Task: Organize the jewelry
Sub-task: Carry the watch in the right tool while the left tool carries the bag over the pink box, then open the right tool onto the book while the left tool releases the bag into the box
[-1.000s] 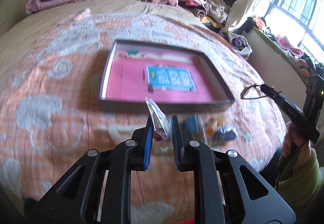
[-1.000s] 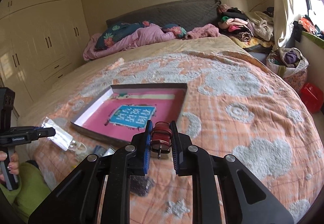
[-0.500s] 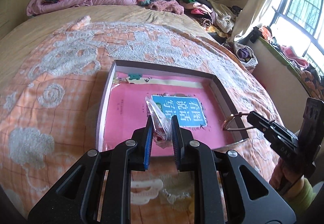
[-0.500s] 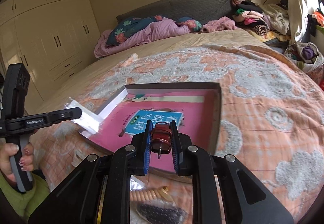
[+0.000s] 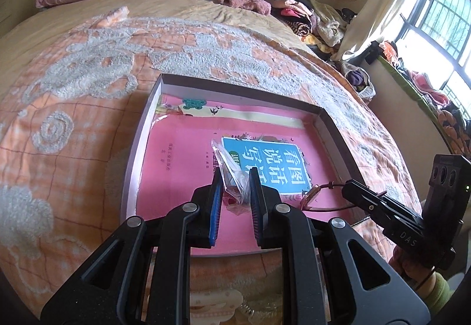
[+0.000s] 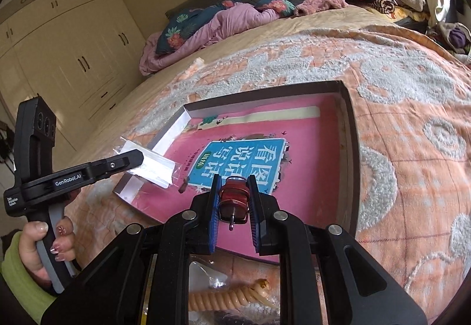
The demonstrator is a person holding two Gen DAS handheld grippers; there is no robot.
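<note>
The left gripper (image 5: 234, 178) has its jaws closed on a clear plastic bag (image 5: 231, 170), held above the near part of the shallow box (image 5: 138, 145) that lies on the bed (image 5: 73, 95). A pink book with a blue label (image 5: 265, 160) lines the bottom of the box. The right gripper (image 6: 234, 192) has its jaws clamped on a dark red bracelet (image 6: 234, 197) over the box's near edge; from the left wrist camera its ring hangs just above the box's near right corner. On the bed near the box lie a coiled beige hair tie (image 6: 223, 300) and another small clear bag (image 6: 210, 276).
</note>
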